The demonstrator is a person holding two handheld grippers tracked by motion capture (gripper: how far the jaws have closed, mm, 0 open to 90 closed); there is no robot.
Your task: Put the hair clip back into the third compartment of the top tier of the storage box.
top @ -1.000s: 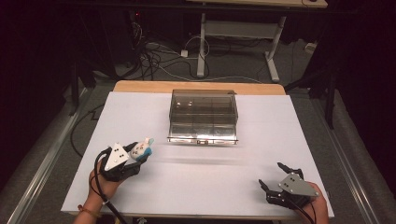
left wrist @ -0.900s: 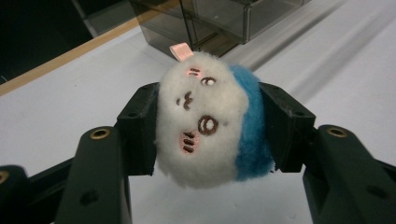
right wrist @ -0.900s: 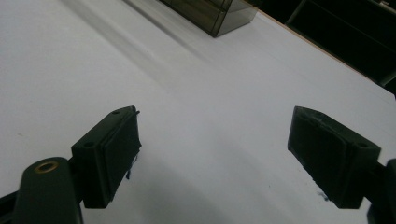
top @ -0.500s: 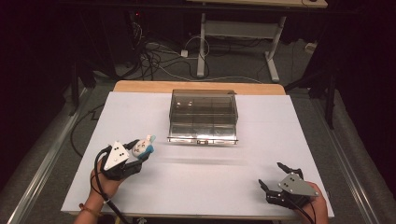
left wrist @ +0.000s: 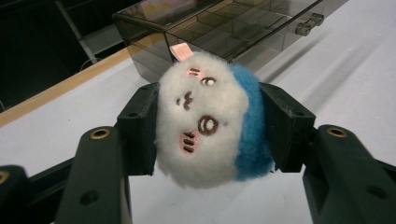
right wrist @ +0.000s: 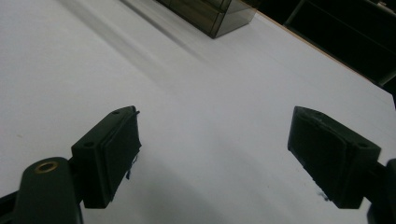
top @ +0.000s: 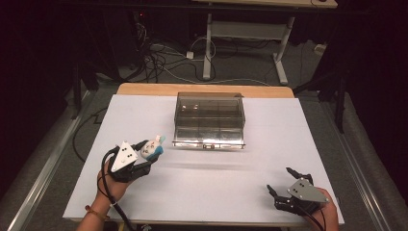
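Left of the smoked plastic drawer box [top: 210, 120], the left gripper [top: 146, 151] pinches the plush toy [top: 153, 146] — barely moved since; the right gripper [top: 284, 185] rests spread, empty — delivery pending.

the plush toy [left wrist: 210, 121] had both flanks hidden behind the left gripper [left wrist: 210, 135] pads. the clear box [left wrist: 224, 32] ran off the top edge, its compartment contents too dim to tell. the person's forearms were cut off at the bottom edge of the high view.
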